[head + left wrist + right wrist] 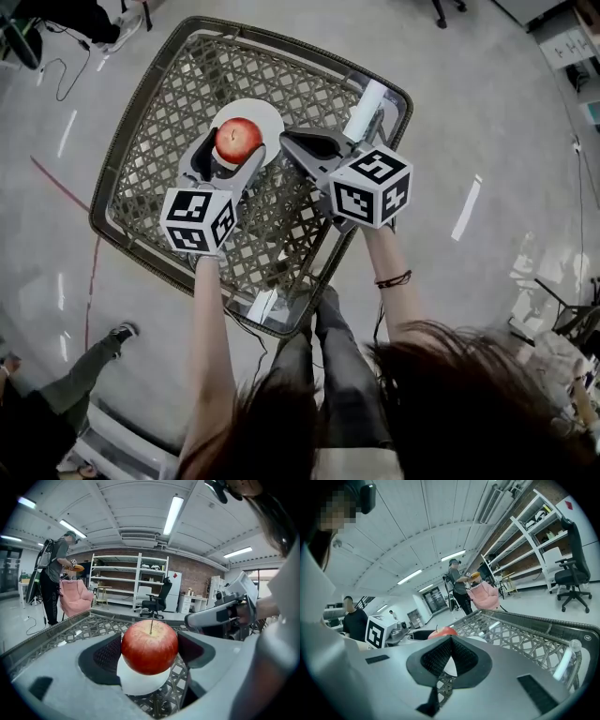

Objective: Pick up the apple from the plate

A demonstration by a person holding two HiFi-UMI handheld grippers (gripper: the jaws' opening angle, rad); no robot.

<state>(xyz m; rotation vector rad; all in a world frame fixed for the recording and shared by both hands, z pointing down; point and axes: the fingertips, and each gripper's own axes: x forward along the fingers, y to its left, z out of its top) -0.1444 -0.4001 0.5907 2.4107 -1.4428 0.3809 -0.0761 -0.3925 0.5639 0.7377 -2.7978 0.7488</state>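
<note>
A red apple (239,139) sits over a white plate (269,116) on the woven lattice table (159,131). My left gripper (234,152) has a jaw on each side of the apple. In the left gripper view both dark pads (107,656) press against the apple (150,646), with the plate (140,684) just beneath it. I cannot tell whether the apple is off the plate. My right gripper (292,141) hovers just right of the plate, shut with nothing in it. In its own view the pads (440,656) meet, and the apple (443,631) peeks over them.
The table has a raised dark rim (112,155) all round. A white tube-like piece (365,110) lies at its far right edge. Another person's leg and shoe (117,335) stand on the floor at lower left. Shelves (129,581) and an office chair (157,603) are far behind.
</note>
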